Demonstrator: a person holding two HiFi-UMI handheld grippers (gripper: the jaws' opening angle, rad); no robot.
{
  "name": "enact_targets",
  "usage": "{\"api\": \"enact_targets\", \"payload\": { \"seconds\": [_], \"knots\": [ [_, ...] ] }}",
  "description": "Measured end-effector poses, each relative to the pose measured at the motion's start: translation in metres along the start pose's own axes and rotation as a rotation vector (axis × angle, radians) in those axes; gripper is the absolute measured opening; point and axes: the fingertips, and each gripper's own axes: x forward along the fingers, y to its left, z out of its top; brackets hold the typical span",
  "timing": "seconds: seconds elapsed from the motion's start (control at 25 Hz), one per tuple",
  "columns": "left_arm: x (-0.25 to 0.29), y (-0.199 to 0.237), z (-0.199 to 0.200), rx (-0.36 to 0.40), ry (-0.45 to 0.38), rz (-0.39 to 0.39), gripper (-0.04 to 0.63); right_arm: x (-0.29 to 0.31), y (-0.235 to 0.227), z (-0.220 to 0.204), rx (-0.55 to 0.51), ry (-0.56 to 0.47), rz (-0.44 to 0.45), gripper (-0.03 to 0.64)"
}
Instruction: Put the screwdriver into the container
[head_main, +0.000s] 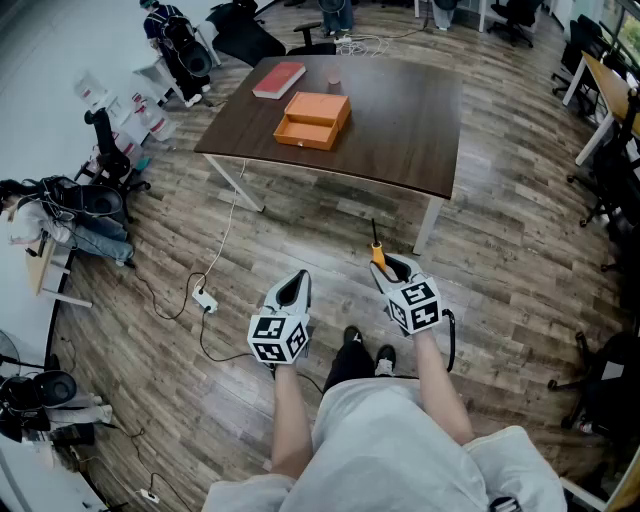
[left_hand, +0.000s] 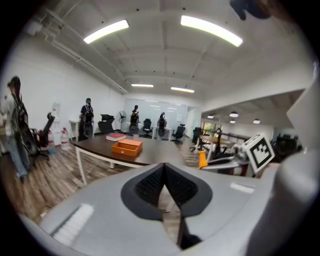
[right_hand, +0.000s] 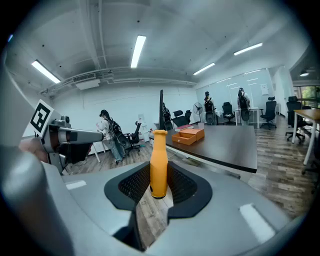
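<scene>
A: What is sitting on the table (head_main: 400, 150), and is anything lying in the container (head_main: 314, 119)?

B: The orange container is resting toward the table's far left part, with a shallow open section facing the person. From here I am not making out whether anything is lying inside it. A red book (head_main: 279, 80) is lying just behind it, and a small brown object (head_main: 334, 78) is standing beside the book.

A: Where is the screwdriver (right_hand: 159, 162) sitting?

B: It is hanging out over the wooden floor (head_main: 500, 300), well apart from the container and short of the table's near edge. Its orange handle is sitting between the jaws of the right gripper (right_hand: 160, 184), and its black shaft is pointing up and away toward the table.

A: Is anything lying between the person and the table?

B: A white power strip (head_main: 205, 298) is lying on the floor off to the left, with its cable trailing toward the table's near left corner. Office chairs (right_hand: 270, 111) are standing around the room's edges, away from the straight line to the container.

A: How are the claws standing?

B: The right one is clamping both pads on the orange handle, with its jaws spread only as wide as that handle. The left gripper (left_hand: 164, 170) is hovering just beside it, level with it, its jaws pressing together on nothing.
</scene>
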Motion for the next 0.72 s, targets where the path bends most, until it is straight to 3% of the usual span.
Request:
{"api": "enact_targets", "payload": {
  "seconds": [0.08, 0.24, 0.32, 0.72],
  "knots": [
    [0.002, -0.004, 0.005, -0.086, -0.043, -0.054, 0.054, 0.003, 0.001, 0.005, -0.001, -0.010, 0.010, 0.109],
    [0.004, -0.002, 0.007, -0.076, -0.042, -0.068, 0.054, 0.007, 0.007, 0.009, -0.017, -0.013, 0.028, 0.108],
    [0.003, 0.000, 0.009, -0.136, -0.069, -0.081, 0.054, 0.008, 0.008, 0.009, -0.021, -0.011, 0.036, 0.109],
    [-0.006, 0.052, -0.009, -0.192, -0.059, 0.022, 0.054, 0.030, 0.006, -0.002, -0.039, 0.047, 0.077, 0.109]
  ]
}}
